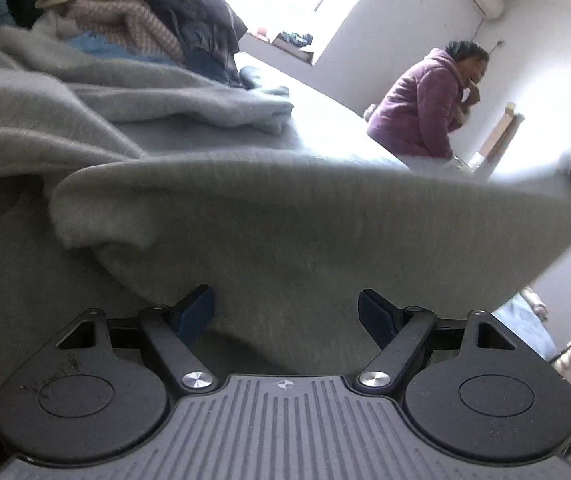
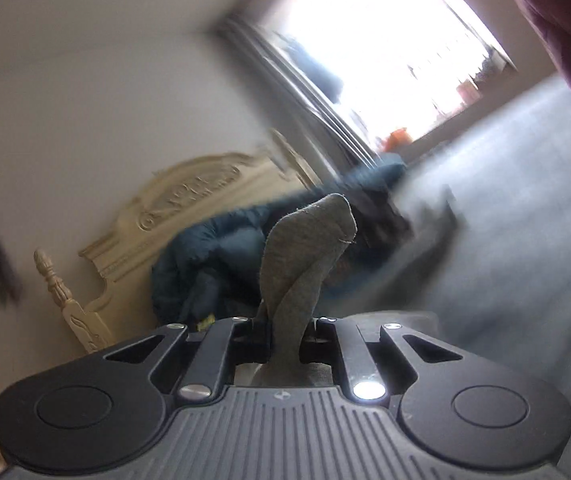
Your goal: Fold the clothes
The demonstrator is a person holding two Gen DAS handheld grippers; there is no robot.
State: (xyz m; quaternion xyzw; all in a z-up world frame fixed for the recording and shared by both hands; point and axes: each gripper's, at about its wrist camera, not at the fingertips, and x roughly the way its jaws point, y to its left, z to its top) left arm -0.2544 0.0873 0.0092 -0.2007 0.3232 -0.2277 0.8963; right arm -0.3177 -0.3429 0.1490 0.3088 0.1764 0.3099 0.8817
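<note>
Jaws of the right gripper [image 2: 285, 340] pinch a corner of the grey garment [image 1: 269, 216], lifted at frame centre; the left gripper [image 1: 285, 314] stands open against the draped cloth on the bed [image 1: 325, 120]. Carry the corner across evenly, keeping the edge taut.

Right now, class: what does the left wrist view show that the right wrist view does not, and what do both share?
Only the left wrist view: the open left gripper, a clothes pile and a seated person in purple. Only the right wrist view: the right gripper shut on a fabric corner, and a carved headboard. Both: the grey garment and bright daylight.
</note>
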